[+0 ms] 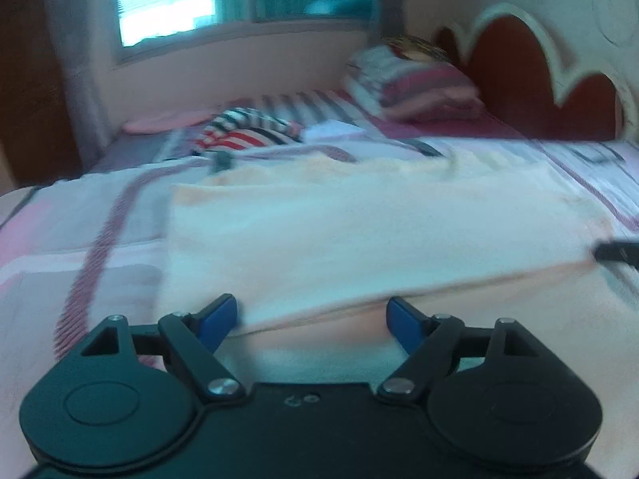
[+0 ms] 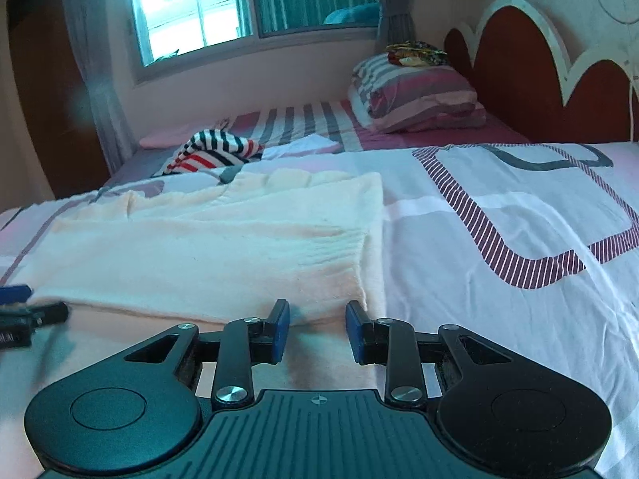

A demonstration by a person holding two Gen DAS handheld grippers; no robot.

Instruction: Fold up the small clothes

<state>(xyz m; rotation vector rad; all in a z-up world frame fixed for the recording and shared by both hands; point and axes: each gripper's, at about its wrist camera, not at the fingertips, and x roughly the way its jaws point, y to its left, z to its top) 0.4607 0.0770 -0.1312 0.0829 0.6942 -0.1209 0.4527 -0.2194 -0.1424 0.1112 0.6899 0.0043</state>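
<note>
A pale cream knitted garment (image 1: 359,231) lies spread on the bed, with one layer folded over another; it also shows in the right wrist view (image 2: 223,247). My left gripper (image 1: 311,321) is open and empty, low over the garment's near folded edge. My right gripper (image 2: 317,329) is open and empty, its fingers just over the garment's near right corner. The right gripper's tip (image 1: 617,253) shows at the right edge of the left wrist view. The left gripper (image 2: 24,311) shows at the left edge of the right wrist view.
The bed has a white and pink cover (image 2: 519,215) with striped borders. A striped red, black and white garment (image 2: 215,149) lies crumpled at the far side. A striped pillow (image 2: 415,99) rests by the red headboard (image 2: 519,76). A window (image 2: 191,12) is behind.
</note>
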